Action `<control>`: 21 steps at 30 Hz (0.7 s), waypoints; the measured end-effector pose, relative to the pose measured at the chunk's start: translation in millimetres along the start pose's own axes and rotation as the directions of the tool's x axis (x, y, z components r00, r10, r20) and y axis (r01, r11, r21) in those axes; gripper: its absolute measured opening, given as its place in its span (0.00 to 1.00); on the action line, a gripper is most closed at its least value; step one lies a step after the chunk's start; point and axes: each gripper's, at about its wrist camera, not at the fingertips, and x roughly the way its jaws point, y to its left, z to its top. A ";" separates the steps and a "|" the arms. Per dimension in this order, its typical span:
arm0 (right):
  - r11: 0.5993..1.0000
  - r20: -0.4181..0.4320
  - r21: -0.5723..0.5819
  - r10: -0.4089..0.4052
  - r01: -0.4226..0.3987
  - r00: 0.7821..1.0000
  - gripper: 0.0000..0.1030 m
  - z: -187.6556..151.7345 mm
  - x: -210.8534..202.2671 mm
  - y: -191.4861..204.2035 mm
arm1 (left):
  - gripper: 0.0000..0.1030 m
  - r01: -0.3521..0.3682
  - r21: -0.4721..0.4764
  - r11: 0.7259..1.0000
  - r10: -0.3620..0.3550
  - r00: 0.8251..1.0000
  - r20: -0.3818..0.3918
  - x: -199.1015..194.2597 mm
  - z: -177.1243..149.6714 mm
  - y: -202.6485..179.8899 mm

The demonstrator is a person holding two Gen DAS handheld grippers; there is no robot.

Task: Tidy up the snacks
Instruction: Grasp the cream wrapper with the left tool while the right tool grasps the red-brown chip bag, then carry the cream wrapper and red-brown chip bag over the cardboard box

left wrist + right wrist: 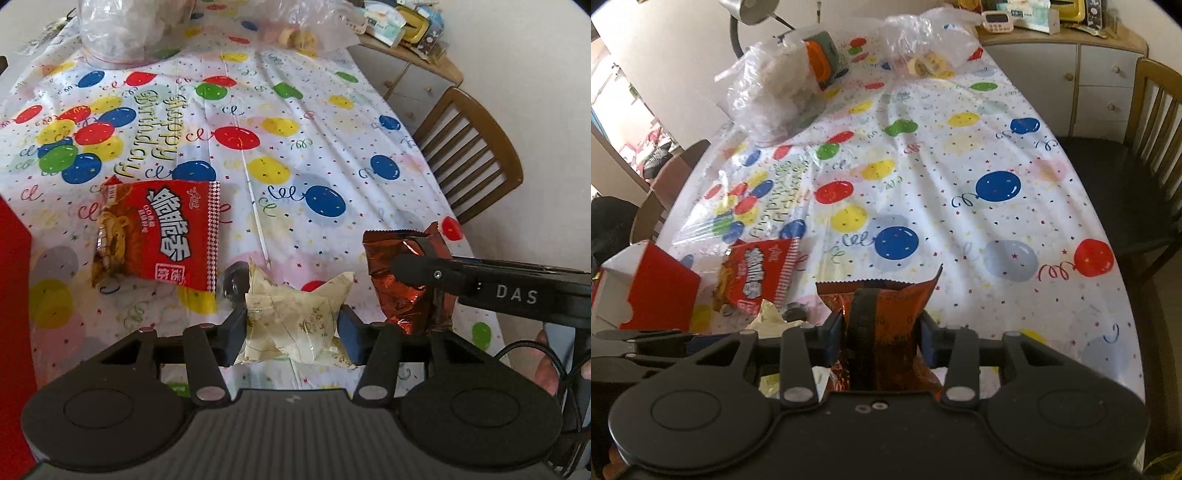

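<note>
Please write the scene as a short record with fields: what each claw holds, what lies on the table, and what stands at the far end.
left claw: shut on the cream packet
right claw: shut on the brown foil packet
loose snack: red packet lying flat on the tablecloth, left of the cream packet
box: red and white box at the near left edge
far end: two clear plastic bags
beside table: wooden chair
</note>
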 end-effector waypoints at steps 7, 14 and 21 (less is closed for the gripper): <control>1.000 0.035 -0.017 0.017 -0.016 0.999 0.38 -14.3 -34.2 20.6 | 0.51 0.000 0.020 1.000 -0.001 0.999 0.044 -37.2 -14.1 -1.2; 0.999 0.050 -0.041 0.017 -0.015 0.999 0.38 -24.5 -56.8 53.1 | 0.51 -0.021 0.023 1.000 0.019 0.996 0.085 -78.7 -27.8 15.6; 0.995 0.066 -0.089 0.040 -0.034 0.997 0.38 -30.3 -69.9 98.9 | 0.51 -0.041 -0.009 0.999 0.042 0.990 0.133 -124.0 -37.3 53.8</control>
